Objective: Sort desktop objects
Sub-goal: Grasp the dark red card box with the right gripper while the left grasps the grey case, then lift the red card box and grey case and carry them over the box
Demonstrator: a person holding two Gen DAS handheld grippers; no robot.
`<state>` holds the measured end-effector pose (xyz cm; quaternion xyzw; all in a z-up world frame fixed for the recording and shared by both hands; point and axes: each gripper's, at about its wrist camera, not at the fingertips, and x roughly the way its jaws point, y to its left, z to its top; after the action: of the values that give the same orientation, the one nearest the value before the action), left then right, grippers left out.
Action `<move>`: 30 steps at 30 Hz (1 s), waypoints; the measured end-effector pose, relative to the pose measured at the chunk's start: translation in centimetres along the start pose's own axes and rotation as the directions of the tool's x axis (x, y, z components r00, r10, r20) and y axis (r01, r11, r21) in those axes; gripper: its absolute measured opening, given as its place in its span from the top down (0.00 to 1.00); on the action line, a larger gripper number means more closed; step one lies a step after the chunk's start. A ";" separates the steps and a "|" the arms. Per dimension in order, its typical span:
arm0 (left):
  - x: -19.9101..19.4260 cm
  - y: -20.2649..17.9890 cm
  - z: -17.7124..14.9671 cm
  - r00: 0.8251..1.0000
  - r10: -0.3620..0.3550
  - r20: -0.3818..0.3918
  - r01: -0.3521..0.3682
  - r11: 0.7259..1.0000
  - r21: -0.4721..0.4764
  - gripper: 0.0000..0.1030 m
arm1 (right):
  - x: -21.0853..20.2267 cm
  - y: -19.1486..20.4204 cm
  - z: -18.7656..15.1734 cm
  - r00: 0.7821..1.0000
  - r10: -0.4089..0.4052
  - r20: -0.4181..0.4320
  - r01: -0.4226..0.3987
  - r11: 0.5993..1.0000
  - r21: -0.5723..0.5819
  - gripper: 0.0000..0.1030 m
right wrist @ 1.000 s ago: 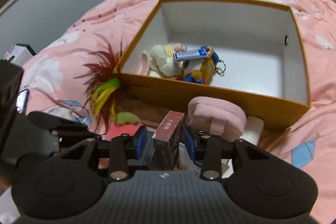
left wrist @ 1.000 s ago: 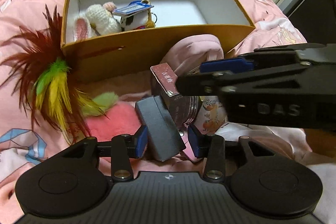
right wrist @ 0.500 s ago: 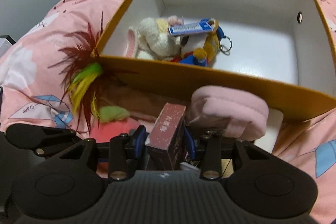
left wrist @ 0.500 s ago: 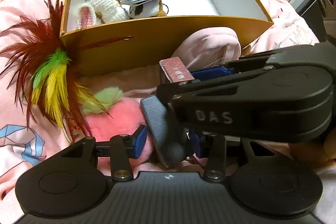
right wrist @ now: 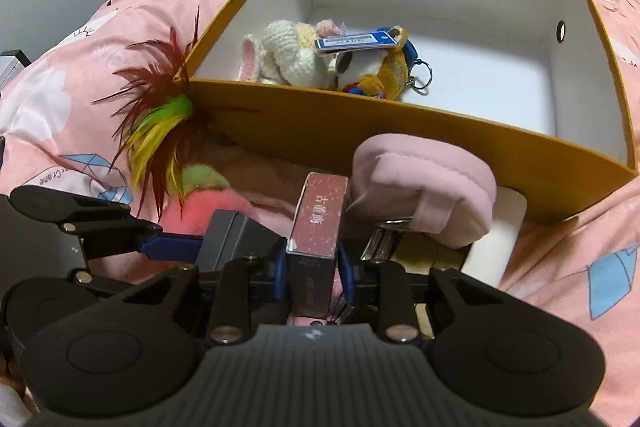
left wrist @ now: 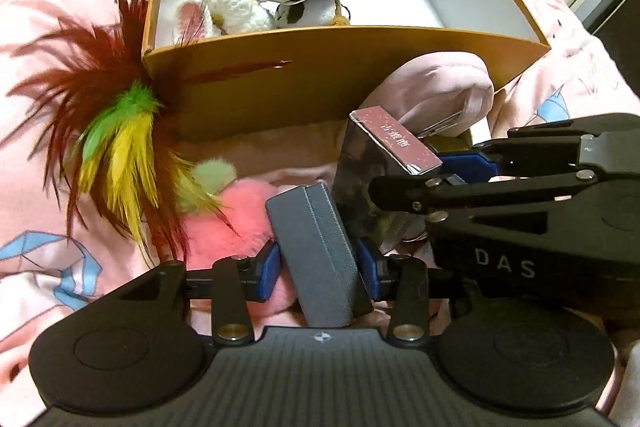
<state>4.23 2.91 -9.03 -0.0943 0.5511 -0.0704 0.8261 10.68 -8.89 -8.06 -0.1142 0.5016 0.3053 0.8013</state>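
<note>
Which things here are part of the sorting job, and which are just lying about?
In the job:
- grey case, between the closing left gripper jaws
- maroon box, between the closing right gripper jaws
- orange box
- plush toys inside it
- feathers
- pink pouch

Lying about:
- pink bedding

One orange box (right wrist: 400, 131) is holding two plush toys, a crocheted rabbit (right wrist: 288, 59) and a keychain plush (right wrist: 372, 67), and one blue card (right wrist: 352, 41). Outside are lying one feather toy (left wrist: 116, 131), one pink plush (left wrist: 228, 223), one grey case (left wrist: 320, 247), one maroon carton (right wrist: 318, 223) and one pink pouch (right wrist: 432, 195).
</note>
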 end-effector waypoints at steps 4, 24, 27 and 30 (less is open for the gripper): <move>-0.7 -0.1 -0.2 0.999 0.008 0.034 -0.008 1.000 0.012 0.62 | -0.9 -0.3 -0.3 1.000 0.012 0.016 -0.012 1.000 0.007 0.74; -8.7 -0.2 1.9 0.976 -0.027 0.216 0.037 0.999 -0.039 0.63 | -9.2 -1.5 1.1 0.972 0.123 0.198 -0.121 0.992 -0.023 0.76; -9.8 -0.5 2.2 0.969 -0.036 0.244 0.045 0.999 -0.030 0.63 | -10.3 -1.8 1.6 0.965 0.135 0.226 -0.133 0.991 -0.024 0.76; -10.7 -0.7 3.0 0.961 -0.051 0.272 0.059 0.998 -0.023 0.63 | -11.3 -1.8 2.3 0.955 0.129 0.265 -0.124 0.992 -0.037 0.76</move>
<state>2.87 4.86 1.89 -0.1310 0.4310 -0.0713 0.8899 9.93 -13.43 2.67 -0.0475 0.3922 0.3735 0.8393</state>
